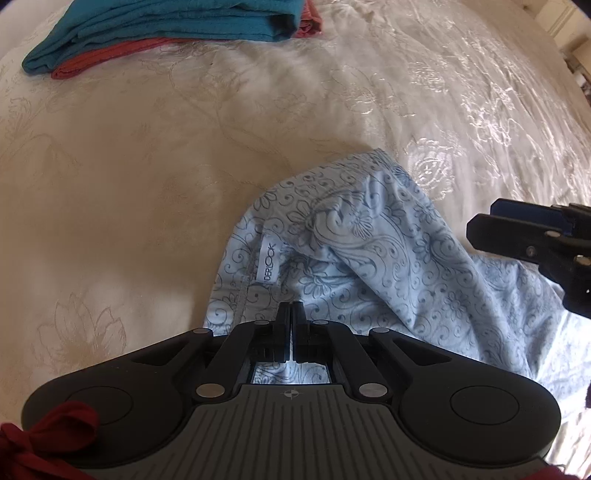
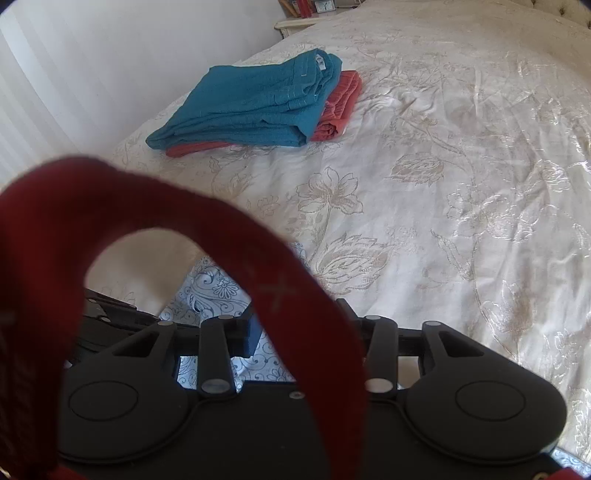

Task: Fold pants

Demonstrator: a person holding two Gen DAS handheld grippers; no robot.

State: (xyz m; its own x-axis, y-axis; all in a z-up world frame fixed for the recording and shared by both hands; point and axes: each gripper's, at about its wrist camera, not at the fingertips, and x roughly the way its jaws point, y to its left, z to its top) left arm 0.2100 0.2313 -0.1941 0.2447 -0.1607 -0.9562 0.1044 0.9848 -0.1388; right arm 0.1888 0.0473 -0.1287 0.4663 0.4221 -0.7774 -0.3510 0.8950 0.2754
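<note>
Light blue pants (image 1: pixel 369 258) with a dark swirl print lie bunched on the cream bedspread (image 1: pixel 147 184), the waistband and its white label (image 1: pixel 269 264) turned up. My left gripper (image 1: pixel 291 314) is shut on a fold of these pants just below the label, and the cloth rises to its tips. My right gripper (image 1: pixel 487 218) enters from the right over the pants' other side. It stands open, blue pad showing, with nothing pressed between its fingers. In the right wrist view the right gripper (image 2: pixel 299 317) is partly hidden by a dark red loop (image 2: pixel 147 206); the pants (image 2: pixel 218 288) show beneath it.
Folded teal pants (image 2: pixel 251 103) lie stacked on folded coral-red ones (image 2: pixel 343 99) at the bed's far side, also in the left wrist view as the teal pile (image 1: pixel 166 29). A white wall (image 2: pixel 74 74) runs along the bed's left edge. A nightstand (image 2: pixel 295 22) stands beyond. Dark red cloth (image 1: pixel 37 443) hangs by the left gripper.
</note>
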